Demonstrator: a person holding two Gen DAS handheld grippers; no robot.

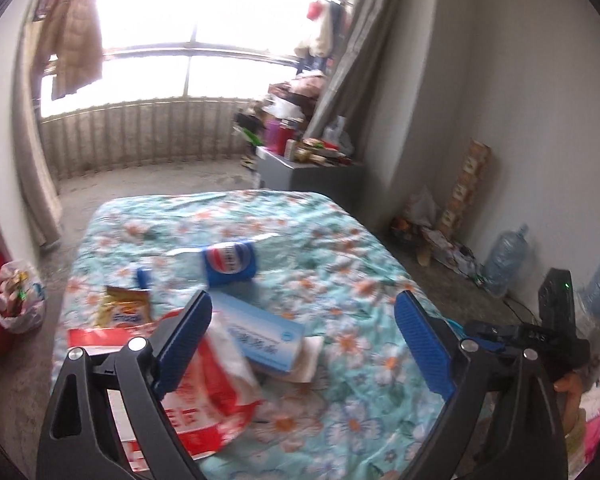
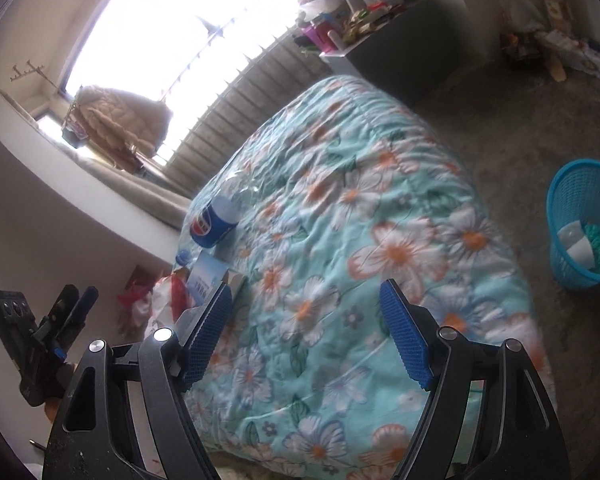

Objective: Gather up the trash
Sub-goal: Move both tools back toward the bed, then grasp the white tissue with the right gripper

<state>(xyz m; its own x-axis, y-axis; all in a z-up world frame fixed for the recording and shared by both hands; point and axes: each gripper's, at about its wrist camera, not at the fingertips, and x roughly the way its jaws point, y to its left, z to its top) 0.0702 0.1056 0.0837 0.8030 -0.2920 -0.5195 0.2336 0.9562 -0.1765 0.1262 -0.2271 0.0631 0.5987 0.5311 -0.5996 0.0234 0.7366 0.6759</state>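
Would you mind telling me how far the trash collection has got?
Done: the blue basket on the floor already holds some scraps. In hand: nothing; the left gripper and right gripper are both open. Left on the bed: Pepsi bottle, blue box, yellow wrapper, red-and-white bag.

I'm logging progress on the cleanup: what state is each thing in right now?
left tool: open, empty.
right tool: open, empty.
plastic bottle: lying on its side on the bed.
blue cap: off, beside the bottle.
blue box: lying flat.
red-and-white bag: crumpled.
blue basket: upright on the floor, trash inside.
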